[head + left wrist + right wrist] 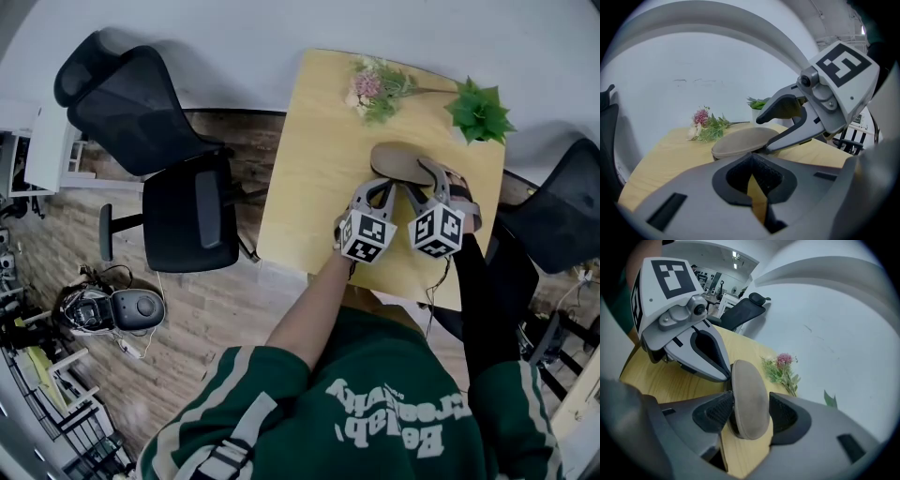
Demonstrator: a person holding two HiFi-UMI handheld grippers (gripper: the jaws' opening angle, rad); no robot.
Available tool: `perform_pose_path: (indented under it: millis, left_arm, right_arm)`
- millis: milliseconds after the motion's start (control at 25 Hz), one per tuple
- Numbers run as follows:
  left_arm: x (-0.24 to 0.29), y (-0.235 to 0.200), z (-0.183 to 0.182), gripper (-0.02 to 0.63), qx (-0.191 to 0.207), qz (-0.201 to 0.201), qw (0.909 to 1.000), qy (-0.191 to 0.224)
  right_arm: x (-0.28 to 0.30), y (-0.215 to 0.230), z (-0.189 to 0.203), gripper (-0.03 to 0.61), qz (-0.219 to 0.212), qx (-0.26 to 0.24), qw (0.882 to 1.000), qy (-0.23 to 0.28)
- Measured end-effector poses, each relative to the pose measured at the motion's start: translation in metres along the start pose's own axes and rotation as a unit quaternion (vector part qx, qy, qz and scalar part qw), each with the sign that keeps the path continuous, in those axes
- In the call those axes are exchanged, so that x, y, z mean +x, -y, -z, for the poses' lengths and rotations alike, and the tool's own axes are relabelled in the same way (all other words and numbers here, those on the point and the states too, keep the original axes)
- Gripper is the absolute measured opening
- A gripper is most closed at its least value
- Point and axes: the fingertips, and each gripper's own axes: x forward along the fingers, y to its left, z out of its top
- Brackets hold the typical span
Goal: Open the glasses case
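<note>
The taupe oval glasses case (398,161) lies closed on the light wooden table (300,169), seen too in the left gripper view (740,142). My right gripper (750,413) straddles the case (749,399). One pad (717,411) touches its side; the other stands just off it, so the jaws are open around it. In the left gripper view the right gripper's (761,133) upper finger hangs above the lid and its lower finger lies against the case's edge. My left gripper (752,180) is shut with nothing in it, its tip (726,376) against the case's near side.
A small bunch of flowers (375,89) and a green potted plant (480,112) stand at the table's far end. Black office chairs stand to the left (169,150) and right (553,216) of the table. A white wall runs behind.
</note>
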Motion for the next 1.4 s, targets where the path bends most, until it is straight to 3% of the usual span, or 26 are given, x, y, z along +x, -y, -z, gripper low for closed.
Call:
perform_pose_path:
  millis: [720,840,1000,1400]
  left_arm:
    - [0.004,-0.003,0.004,0.014,-0.016,-0.004,0.9998,-0.008]
    - [0.003,-0.002,0.004,0.014,-0.017,-0.003,0.9998,-0.008]
    - [0.003,-0.002,0.005,0.014,-0.019,-0.001,0.9998,-0.008]
    - [0.002,-0.002,0.003,0.014,-0.02,0.003,0.9997,-0.011]
  right_arm:
    - [-0.013,0.026,-0.009,0.244,0.04,0.002,0.999,0.022]
    - [-0.016,0.034,-0.013,0.178,0.061,-0.008,0.998,0.029]
    - [-0.017,0.046,-0.015,0.011,0.102,-0.022,0.994,0.027]
    - [0.003,0.069,-0.011,0.009,0.139,-0.015,0.99,-0.008]
